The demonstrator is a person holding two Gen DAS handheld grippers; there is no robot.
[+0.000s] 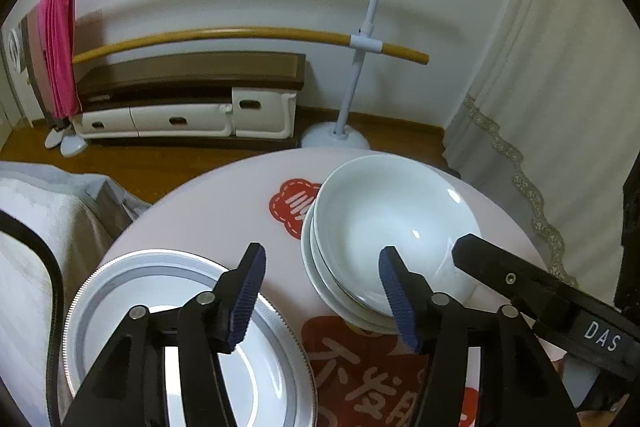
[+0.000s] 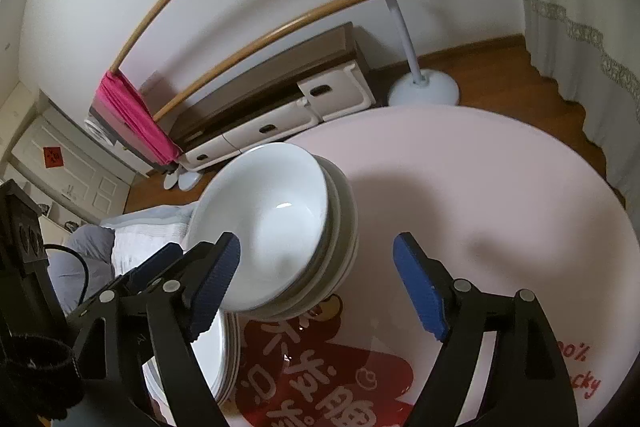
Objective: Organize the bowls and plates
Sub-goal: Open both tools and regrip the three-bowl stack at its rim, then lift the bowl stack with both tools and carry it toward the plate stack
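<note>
Bowls [image 1: 384,227] seen stacked on round table [image 1: 224,211], at its middle, partly over red print [image 1: 294,207]. Plates [image 1: 120,287] piled just beside stack, on its left. Left gripper [image 1: 322,291] held with fingers spread wide, nothing between; right pad near bowl rim. Right gripper [image 2: 316,279] likewise spread, bowl stack's near edge between fingers, contact unclear.
</note>
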